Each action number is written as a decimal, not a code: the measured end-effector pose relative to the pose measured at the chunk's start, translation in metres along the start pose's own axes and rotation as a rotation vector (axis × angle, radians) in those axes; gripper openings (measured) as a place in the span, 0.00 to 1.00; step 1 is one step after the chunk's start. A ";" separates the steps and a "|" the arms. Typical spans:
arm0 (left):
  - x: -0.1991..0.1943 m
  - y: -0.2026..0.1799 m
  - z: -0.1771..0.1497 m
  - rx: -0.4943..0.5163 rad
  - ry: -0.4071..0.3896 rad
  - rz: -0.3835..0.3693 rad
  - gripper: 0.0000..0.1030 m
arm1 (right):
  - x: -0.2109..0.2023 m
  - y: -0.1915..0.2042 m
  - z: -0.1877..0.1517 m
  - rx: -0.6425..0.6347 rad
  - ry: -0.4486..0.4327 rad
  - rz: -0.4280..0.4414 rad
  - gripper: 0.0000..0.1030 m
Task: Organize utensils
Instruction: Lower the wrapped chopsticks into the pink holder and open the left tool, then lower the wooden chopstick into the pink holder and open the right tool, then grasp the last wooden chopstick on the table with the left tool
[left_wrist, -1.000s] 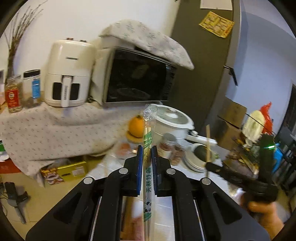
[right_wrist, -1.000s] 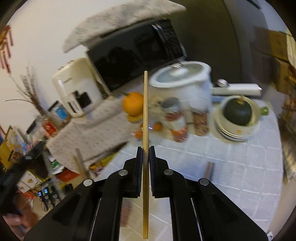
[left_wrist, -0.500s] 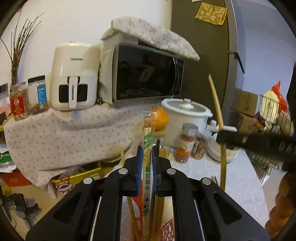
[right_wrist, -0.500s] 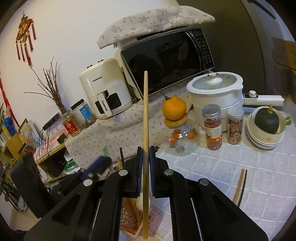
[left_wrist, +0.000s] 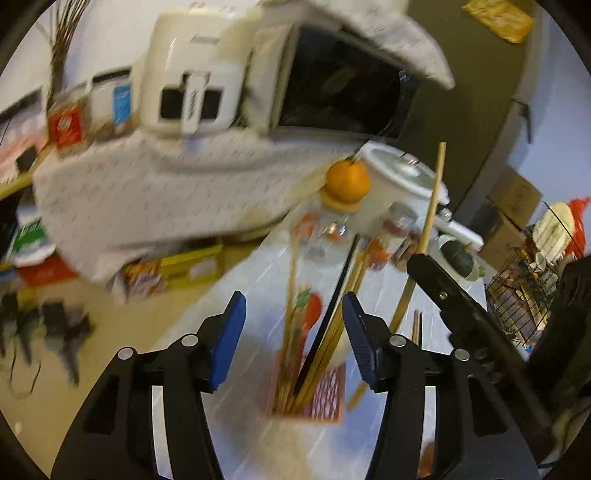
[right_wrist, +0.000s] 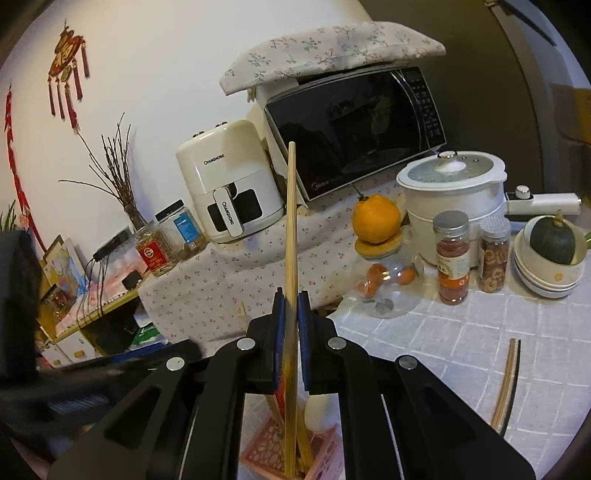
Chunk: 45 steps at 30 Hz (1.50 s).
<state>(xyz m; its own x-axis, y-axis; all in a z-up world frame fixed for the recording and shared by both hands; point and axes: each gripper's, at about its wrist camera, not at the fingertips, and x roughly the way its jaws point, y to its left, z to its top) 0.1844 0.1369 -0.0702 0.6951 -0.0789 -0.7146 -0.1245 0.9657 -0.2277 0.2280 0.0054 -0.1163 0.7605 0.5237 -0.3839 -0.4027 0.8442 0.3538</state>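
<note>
Left gripper (left_wrist: 293, 325): blue-padded jaws opening, apart and pressing on nothing, poised above a pink perforated plastic utensil basket (left_wrist: 327, 391) standing on the pale grey checked tabletop (left_wrist: 376, 295). Between the spread jaws, but untouched by either pad, a bundle of bamboo chopsticks (left_wrist: 291, 332) with one black chopstick (left_wrist: 332, 314) and a red-and-green printed wrapper, all upright to slightly tilted inside the basket. View blurred, so finer detail not readable.

Right gripper (right_wrist: 291, 325): jaws clenched on a single long pale wooden chopstick (right_wrist: 291, 229), held near upright, upper end rising well above the jaws, lower end reaching down into the same pink basket (right_wrist: 258, 454) beside other sticks and a white spoon-like piece (right_wrist: 317, 410). Seen from the left wrist camera as a black arm (left_wrist: 447, 295) at the right with the same chopstick (left_wrist: 432, 199) standing up from it.

Lying flat on the tabletop, well apart from the basket toward the right: a loose pair of chopsticks, one pale and one black (right_wrist: 508, 380).

Behind, along the back of the tabletop: an orange (right_wrist: 376, 218) on a clear glass jar, two spice jars with silver lids (right_wrist: 452, 254), a white electric cooker with a glass lid (right_wrist: 452, 195), stacked white bowls holding a dark green squash (right_wrist: 552, 243). Farther back on a floral cloth: a cream air fryer (right_wrist: 229, 181) and a black-fronted microwave (right_wrist: 354, 129) under a floral cover.
</note>
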 end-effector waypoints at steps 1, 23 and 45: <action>-0.001 0.002 0.001 -0.008 0.019 0.007 0.55 | 0.002 0.001 -0.002 -0.005 -0.002 -0.004 0.07; 0.014 0.010 -0.002 -0.030 0.116 0.015 0.59 | -0.017 -0.018 -0.001 -0.028 0.038 -0.106 0.25; 0.042 -0.158 -0.059 0.277 0.227 -0.131 0.59 | -0.078 -0.226 0.012 0.471 0.292 -0.394 0.27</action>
<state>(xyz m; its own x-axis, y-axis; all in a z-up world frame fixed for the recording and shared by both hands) 0.1914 -0.0335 -0.1035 0.5138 -0.2292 -0.8267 0.1729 0.9715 -0.1619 0.2658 -0.2277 -0.1565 0.6092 0.2527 -0.7517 0.1913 0.8730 0.4486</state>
